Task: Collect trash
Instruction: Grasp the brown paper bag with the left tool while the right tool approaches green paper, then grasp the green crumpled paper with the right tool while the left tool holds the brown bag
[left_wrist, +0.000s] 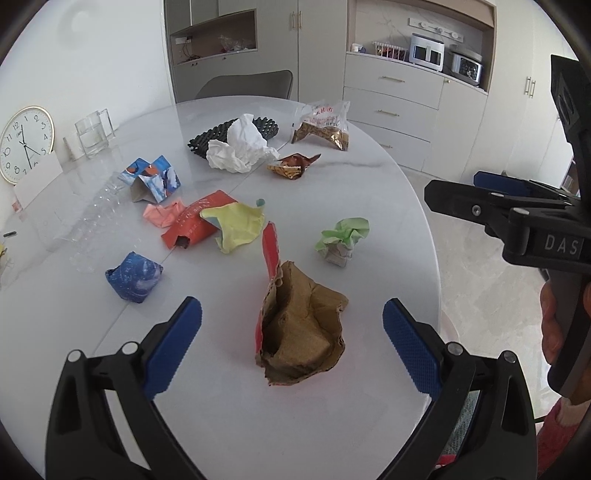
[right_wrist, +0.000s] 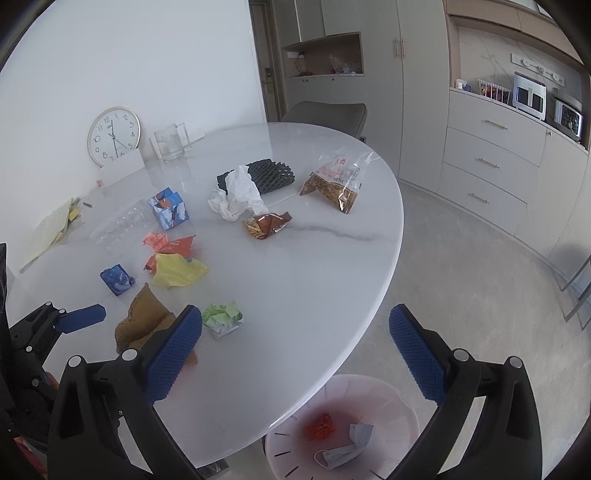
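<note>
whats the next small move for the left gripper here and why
Probably ease the left gripper forward and down, then close on the brown crumpled bag. Its jaws are wide open with the bag sitting between them, nearest of the trash on the table, and nothing is held yet. The right gripper is open too.

We see a home dining room: a white oval table (left_wrist: 332, 406), built-in cabinets (left_wrist: 391, 107) upper right holding small appliances (left_wrist: 426, 51), a wall clock (left_wrist: 26, 144) at left.

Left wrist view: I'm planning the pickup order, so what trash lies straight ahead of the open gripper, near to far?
Brown cardboard piece → yellow crumpled paper → brown snack wrapper → white crumpled paper → black tray.
</note>
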